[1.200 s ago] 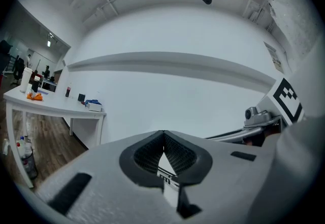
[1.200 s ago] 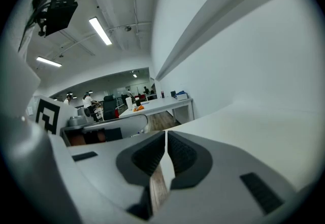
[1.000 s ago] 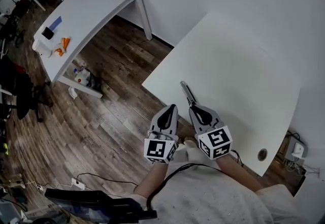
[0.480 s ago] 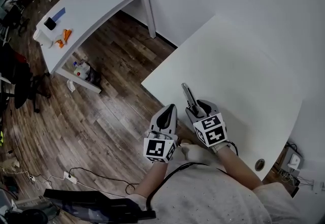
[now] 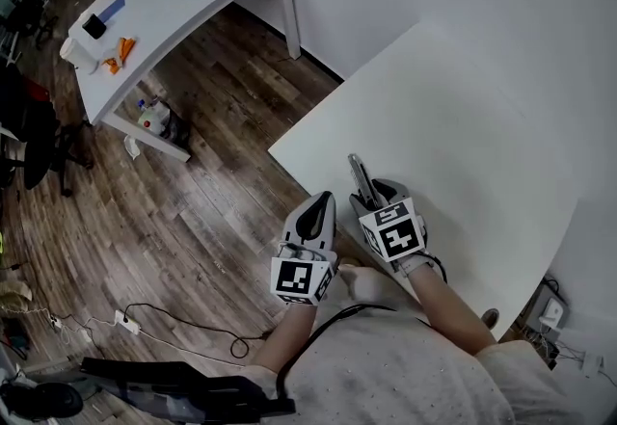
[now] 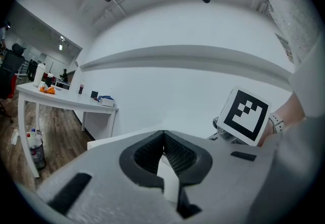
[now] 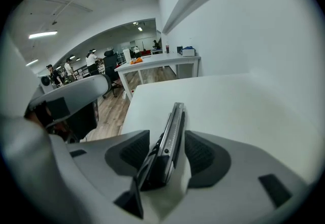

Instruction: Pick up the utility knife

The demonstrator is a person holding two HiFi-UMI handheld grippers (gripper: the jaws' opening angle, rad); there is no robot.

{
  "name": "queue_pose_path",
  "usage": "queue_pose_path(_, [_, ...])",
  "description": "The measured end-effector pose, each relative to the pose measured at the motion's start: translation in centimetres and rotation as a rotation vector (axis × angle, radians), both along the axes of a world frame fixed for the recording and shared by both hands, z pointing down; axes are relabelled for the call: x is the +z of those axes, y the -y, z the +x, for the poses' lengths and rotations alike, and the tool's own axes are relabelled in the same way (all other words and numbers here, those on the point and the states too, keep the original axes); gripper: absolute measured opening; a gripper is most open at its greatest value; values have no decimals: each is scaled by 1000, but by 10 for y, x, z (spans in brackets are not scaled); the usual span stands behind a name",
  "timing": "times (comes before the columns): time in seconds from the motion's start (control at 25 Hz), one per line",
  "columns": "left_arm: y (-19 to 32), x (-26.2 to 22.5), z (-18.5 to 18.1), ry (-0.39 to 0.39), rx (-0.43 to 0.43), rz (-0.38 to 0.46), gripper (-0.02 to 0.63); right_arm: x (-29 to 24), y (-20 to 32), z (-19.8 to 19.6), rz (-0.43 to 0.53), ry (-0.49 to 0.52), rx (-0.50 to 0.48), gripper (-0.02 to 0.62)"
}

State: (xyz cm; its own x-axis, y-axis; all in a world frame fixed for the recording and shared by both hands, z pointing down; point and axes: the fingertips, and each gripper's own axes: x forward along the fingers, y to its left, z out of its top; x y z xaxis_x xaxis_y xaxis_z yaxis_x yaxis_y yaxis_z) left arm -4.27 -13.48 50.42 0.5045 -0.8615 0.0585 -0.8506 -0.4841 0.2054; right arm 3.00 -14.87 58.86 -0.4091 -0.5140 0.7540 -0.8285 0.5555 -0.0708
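Observation:
A slim grey and black utility knife (image 5: 358, 174) lies on the white table (image 5: 463, 115) near its front edge. My right gripper (image 5: 370, 194) tilts down over it. Its jaws have just been opening and now stand wide on either side of the knife's rear end. In the right gripper view the knife (image 7: 175, 119) runs forward between the dark pads (image 7: 202, 153), with a gap on each side. My left gripper (image 5: 322, 201) hovers just left of the table's edge, over the floor, with nothing in it. Its tips (image 6: 163, 134) meet in the left gripper view.
A second white table (image 5: 164, 9) stands at the far left with small items on it, and bottles sit on the wooden floor beneath. A cable (image 5: 183, 341) trails across the floor near the person. A wall borders the work table's far side.
My right gripper has come down and tipped over the knife, and its jaws have gone from shut to wide around it. The left gripper has sunk a little.

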Motion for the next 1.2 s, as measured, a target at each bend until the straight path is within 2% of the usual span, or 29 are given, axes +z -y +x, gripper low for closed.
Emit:
queue_pose_path(0.32, [6, 0, -3, -10, -8, -1, 6, 8, 1, 0, -51, -28, 18, 196])
queue_pose_path(0.48, [8, 0, -5, -17, -13, -4, 6, 7, 0, -2, -52, -55, -11, 195])
queue_pose_path(0.64, [11, -1, -5, -25, -14, -8, 6, 5, -1, -6, -64, -69, -45, 167])
queue_pose_path(1.2, [14, -2, -10, -29, -29, -2, 6, -3, -1, -6, -21, 15, -18, 146])
